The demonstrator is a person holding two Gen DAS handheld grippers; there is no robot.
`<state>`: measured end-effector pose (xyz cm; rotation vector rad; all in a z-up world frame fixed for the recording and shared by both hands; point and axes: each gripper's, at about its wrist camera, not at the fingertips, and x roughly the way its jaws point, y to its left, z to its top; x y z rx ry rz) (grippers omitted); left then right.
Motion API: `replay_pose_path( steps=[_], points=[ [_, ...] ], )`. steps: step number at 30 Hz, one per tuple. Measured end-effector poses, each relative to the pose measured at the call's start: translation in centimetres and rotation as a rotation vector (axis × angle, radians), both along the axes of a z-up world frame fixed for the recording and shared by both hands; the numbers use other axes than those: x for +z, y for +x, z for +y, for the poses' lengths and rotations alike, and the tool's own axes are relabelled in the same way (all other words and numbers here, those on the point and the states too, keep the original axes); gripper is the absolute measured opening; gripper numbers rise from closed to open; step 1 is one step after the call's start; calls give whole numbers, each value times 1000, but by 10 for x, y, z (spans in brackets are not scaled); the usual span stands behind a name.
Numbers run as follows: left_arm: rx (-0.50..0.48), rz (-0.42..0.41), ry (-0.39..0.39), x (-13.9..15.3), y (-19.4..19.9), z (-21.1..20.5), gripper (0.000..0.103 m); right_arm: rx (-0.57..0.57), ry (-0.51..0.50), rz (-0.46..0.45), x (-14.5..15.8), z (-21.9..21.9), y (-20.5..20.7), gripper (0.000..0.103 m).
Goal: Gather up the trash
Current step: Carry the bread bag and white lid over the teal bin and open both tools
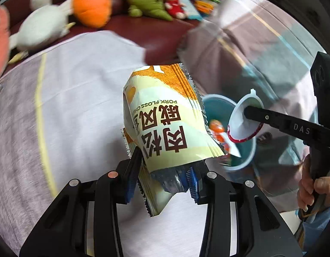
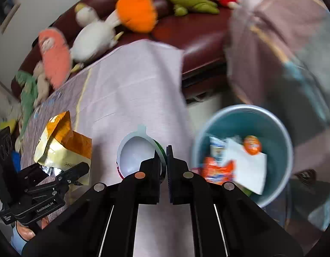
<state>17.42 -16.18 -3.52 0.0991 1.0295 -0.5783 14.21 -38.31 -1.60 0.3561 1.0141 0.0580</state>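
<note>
- The left tool (image 1: pixel 162 171) is clamped part-way closed on the torn bottom of a yellow snack bag (image 1: pixel 162 115), which stands up from its blue pads.
- The right tool (image 2: pixel 165 162) is pinched almost fully closed on the rim of a white cup (image 2: pixel 135 154), its mouth facing the camera.
- Both are held above a pale cloth (image 2: pixel 132 85).
- Past the cloth's right edge stands a blue bin (image 2: pixel 274 128) with wrappers (image 2: pixel 216 169) and paper inside.
- Farther off, soft toys (image 2: pixel 137 10) lie on a dark red sofa (image 2: pixel 199 34).
</note>
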Motion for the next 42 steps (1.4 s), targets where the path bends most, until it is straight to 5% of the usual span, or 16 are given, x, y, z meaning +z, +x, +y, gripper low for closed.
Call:
replay_pose_path(
  steps=[13, 27, 35, 42],
  points=[
    [-170, 54, 66, -29, -9, -135, 41, -165, 18, 2, -13, -119, -40, 6],
    [-215, 105, 92, -56, -2, -176, 42, -209, 18, 27, -28, -151, -40, 6],
    [-214, 64, 115, -55, -3, -188, 85, -233, 10, 27, -28, -162, -42, 6],
    [-166, 38, 111, -45, -3, -171, 90, -225, 9, 36, -32, -160, -38, 6]
  ],
)
